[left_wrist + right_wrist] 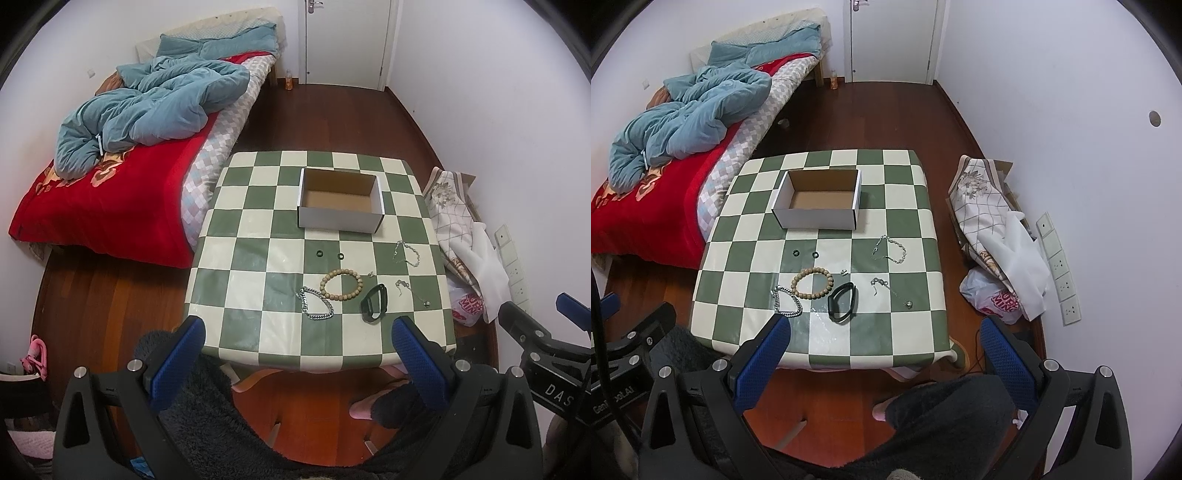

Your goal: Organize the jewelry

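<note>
- Left gripper (297, 338) and right gripper (884, 338) hover before the checkered table (258, 229), jaws spread wide, holding nothing
- Bracelets, including a beaded bracelet (341, 284), lie near an open cardboard box (340, 218)

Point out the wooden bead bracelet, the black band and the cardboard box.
wooden bead bracelet (357, 276): left wrist view, beads on its right side.
black band (833, 295): right wrist view, its left strap.
cardboard box (338, 218): left wrist view, white front wall.

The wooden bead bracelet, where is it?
In both wrist views the wooden bead bracelet lies flat on the checkered table, touching the silver chain bracelet, left of the black band.
</note>
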`<state>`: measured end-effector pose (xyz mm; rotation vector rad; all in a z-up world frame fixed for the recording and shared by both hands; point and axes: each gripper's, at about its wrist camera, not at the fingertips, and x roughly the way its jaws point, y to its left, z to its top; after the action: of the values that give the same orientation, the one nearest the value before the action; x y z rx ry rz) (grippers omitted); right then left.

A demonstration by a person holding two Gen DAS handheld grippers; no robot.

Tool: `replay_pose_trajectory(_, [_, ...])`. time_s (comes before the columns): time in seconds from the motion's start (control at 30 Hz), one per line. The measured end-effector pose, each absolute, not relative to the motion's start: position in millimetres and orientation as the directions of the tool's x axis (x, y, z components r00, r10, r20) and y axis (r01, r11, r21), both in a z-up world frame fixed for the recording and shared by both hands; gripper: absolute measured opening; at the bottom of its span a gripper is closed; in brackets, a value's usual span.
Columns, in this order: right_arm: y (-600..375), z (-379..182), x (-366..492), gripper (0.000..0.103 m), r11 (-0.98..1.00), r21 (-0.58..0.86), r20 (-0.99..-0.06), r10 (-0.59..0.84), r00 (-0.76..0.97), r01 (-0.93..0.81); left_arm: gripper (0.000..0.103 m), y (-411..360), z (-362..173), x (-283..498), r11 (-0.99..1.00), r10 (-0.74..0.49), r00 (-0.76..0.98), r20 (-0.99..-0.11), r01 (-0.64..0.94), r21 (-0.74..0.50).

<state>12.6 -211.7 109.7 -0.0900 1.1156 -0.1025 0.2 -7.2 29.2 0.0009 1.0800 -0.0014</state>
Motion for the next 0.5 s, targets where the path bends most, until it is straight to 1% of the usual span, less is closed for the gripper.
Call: replay_pose_trajectory(0.5, [-208.7, 114.8, 12.9, 0.103, 0.991, -0.13, -0.888, -0.128, 0.442, 0.028, 0.103, -5.0, 33.7, -1.3, 1.0, 0.0, 0.484, -0.875, -0.004, -0.002])
